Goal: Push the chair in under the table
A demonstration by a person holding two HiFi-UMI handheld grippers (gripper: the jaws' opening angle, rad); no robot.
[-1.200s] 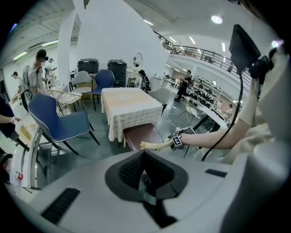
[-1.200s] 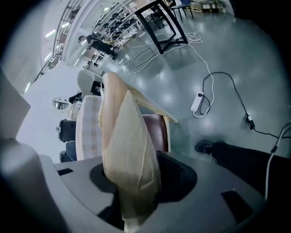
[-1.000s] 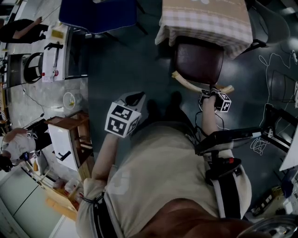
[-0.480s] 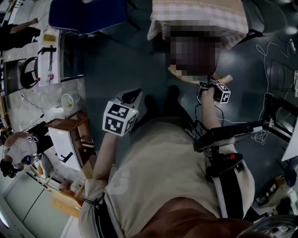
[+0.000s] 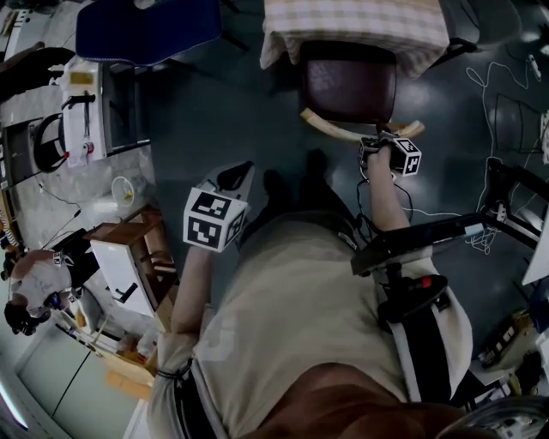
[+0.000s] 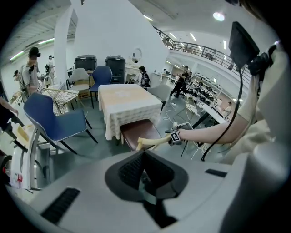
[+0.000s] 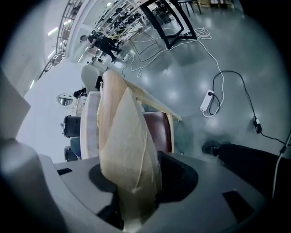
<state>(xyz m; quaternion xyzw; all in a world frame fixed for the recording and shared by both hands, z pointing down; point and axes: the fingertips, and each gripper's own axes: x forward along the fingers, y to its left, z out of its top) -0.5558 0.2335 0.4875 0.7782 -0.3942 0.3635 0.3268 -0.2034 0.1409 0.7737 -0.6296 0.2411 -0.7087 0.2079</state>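
The chair has a dark red seat [image 5: 347,86] and a curved pale wooden backrest [image 5: 341,131]. The front of the seat lies under the edge of the table's checked cloth [image 5: 352,26]. My right gripper [image 5: 375,147] is shut on the right end of the backrest [image 7: 127,136]. Its jaws have just been opening a little, and the wood fills the gap between them. My left gripper [image 5: 240,176] hangs shut and empty near my body, well back from the chair [image 6: 141,132].
A blue chair [image 5: 146,30] stands left of the table. A wooden cabinet [image 5: 129,257] and cluttered benches are at my left. Cables [image 5: 506,129], a power strip [image 7: 207,101] and a black stand [image 5: 510,193] lie on the floor to the right.
The chair and my right gripper have moved toward the table, and the seat now reaches under the cloth edge. My left gripper has stayed where it was.
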